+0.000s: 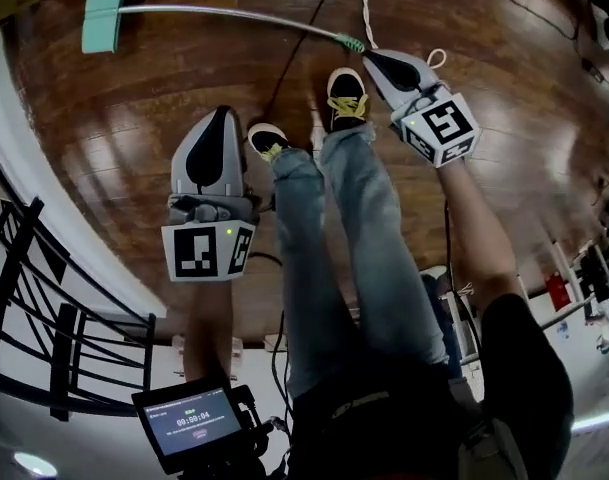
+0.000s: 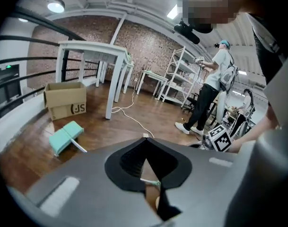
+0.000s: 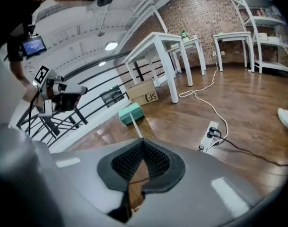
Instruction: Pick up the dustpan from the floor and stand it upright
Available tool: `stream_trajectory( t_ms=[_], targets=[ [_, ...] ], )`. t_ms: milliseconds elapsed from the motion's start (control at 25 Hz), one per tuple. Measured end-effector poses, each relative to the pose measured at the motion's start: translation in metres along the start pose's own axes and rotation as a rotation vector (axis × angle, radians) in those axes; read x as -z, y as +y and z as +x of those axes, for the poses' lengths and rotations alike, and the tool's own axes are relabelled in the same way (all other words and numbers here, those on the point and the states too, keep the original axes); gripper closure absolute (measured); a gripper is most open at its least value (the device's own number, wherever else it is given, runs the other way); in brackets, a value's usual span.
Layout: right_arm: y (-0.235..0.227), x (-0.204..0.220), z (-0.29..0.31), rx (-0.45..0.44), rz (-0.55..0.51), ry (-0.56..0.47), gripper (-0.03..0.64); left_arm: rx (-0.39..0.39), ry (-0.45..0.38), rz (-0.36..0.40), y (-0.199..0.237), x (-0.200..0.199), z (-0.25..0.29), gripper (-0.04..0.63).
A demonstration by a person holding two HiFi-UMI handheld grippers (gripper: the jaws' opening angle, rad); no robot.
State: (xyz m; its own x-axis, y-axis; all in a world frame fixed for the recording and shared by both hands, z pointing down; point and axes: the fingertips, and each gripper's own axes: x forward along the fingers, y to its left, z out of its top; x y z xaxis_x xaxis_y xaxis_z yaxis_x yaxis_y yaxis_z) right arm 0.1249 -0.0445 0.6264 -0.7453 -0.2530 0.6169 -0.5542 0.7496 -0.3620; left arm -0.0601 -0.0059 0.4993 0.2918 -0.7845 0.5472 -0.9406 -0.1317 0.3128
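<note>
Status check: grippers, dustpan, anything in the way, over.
Left gripper shut, empty. Right gripper shut, empty, near handle end. Dustpan flat on floor. White cable beside handle end.

The head view looks steeply down onto the wooden floor [image 1: 134, 118], with the person's legs mid-frame, the left gripper [image 1: 221, 113] at centre left and the right gripper [image 1: 376, 60] at upper right, both close below the camera. Each gripper view sits just behind its own jaws, which fill the lower frame, and looks low across the floor toward the brick wall [image 2: 87, 32]. All three views share the dustpan [image 1: 106, 10]: upper left from the head, middle left in both gripper views
</note>
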Motion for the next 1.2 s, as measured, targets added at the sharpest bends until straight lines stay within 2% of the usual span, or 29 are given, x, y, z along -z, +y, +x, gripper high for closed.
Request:
stream_trajectory(
  t_ms=[200, 240, 320, 360, 480, 600, 720, 800, 880, 960, 1120, 1200],
  targets=[
    [-0.036, 0.075, 0.058, 0.017, -0.17, 0.15, 0.612, 0.054, 0.082, 0.037, 0.014, 0.08, 0.073, 0.575],
    [-0.041, 0.09, 0.066, 0.011, -0.199, 0.195, 0.587, 0.063, 0.09, 0.028, 0.017, 0.091, 0.085, 0.575],
    [-0.051, 0.123, 0.079, -0.007, -0.238, 0.294, 0.461, 0.081, 0.098, 0.007, 0.019, 0.108, 0.107, 0.577],
    [-0.056, 0.139, 0.084, -0.012, -0.253, 0.335, 0.436, 0.088, 0.097, 0.001, 0.019, 0.114, 0.116, 0.575],
    [-0.075, 0.182, 0.1, 0.001, -0.31, 0.41, 0.433, 0.101, 0.088, -0.008, 0.017, 0.125, 0.134, 0.577],
    [-0.088, 0.22, 0.108, 0.012, -0.343, 0.439, 0.419, 0.119, 0.092, -0.003, 0.016, 0.135, 0.139, 0.575],
    [-0.088, 0.253, 0.117, -0.013, -0.36, 0.443, 0.399, 0.131, 0.095, -0.013, 0.022, 0.152, 0.14, 0.575],
    [-0.085, 0.266, 0.123, -0.009, -0.386, 0.409, 0.399, 0.141, 0.089, -0.03, 0.024, 0.162, 0.139, 0.577],
    [-0.088, 0.268, 0.126, 0.016, -0.411, 0.364, 0.424, 0.15, 0.077, -0.03, 0.024, 0.164, 0.137, 0.575],
    [-0.093, 0.261, 0.13, 0.035, -0.427, 0.323, 0.469, 0.154, 0.061, -0.022, 0.024, 0.16, 0.139, 0.575],
    [-0.091, 0.241, 0.124, 0.038, -0.446, 0.265, 0.472, 0.161, 0.052, -0.02, 0.021, 0.156, 0.143, 0.575],
    [-0.08, 0.213, 0.108, 0.025, -0.445, 0.229, 0.472, 0.16, 0.052, -0.012, 0.014, 0.145, 0.136, 0.577]
  ],
)
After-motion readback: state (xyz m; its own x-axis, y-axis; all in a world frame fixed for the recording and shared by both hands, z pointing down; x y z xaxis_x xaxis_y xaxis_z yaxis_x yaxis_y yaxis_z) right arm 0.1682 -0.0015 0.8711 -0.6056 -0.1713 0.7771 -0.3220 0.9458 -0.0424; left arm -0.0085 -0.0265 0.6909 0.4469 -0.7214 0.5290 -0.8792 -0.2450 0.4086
